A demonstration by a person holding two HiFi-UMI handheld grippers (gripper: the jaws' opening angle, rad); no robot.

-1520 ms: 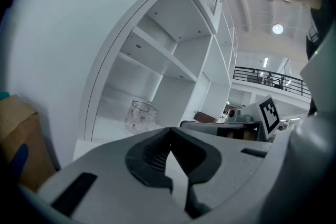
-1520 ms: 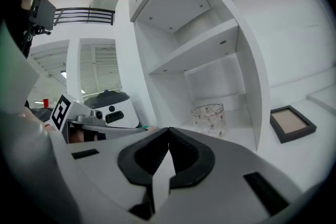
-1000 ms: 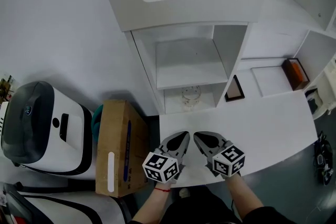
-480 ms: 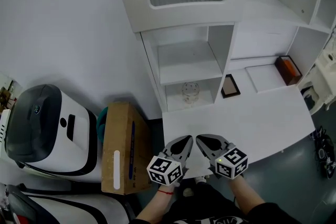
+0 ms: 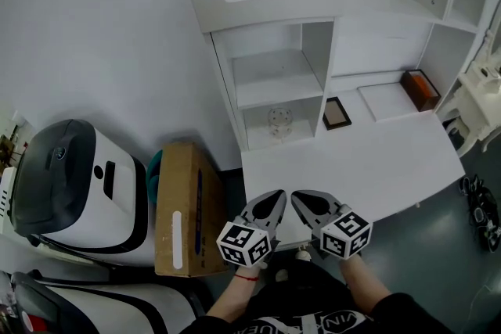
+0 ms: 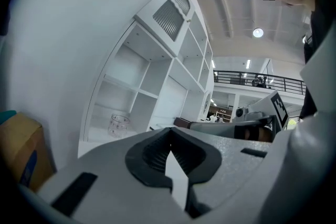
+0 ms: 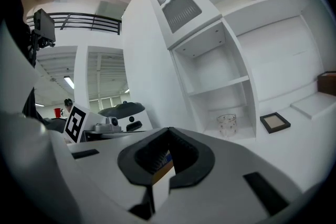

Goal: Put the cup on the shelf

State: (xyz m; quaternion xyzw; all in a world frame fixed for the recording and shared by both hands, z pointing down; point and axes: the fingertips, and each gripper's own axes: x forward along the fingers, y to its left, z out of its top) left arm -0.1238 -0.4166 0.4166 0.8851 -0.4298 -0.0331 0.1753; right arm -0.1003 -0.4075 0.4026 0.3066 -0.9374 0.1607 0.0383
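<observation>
A clear glass cup (image 5: 279, 121) stands upright in the bottom compartment of the white shelf unit (image 5: 275, 89), at the back of the white table (image 5: 376, 168). The same cup (image 6: 119, 125) shows far ahead in the left gripper view and, as the cup (image 7: 227, 124), in the right gripper view. My left gripper (image 5: 274, 198) and right gripper (image 5: 300, 199) hover side by side over the table's near edge, well short of the cup. Both are shut with nothing between their jaws. The left gripper (image 6: 170, 132) and right gripper (image 7: 169, 131) point toward the shelf.
A small dark picture frame (image 5: 337, 113) lies on the table right of the shelf. A brown box (image 5: 420, 89) sits further right. Left of the table stand a cardboard box (image 5: 182, 207) and a white machine with a dark lid (image 5: 70, 192).
The head view has pulled back and shifted, so the shelf looks smaller and farther. Both grippers stay shut and side by side, now lower over the table's near edge.
</observation>
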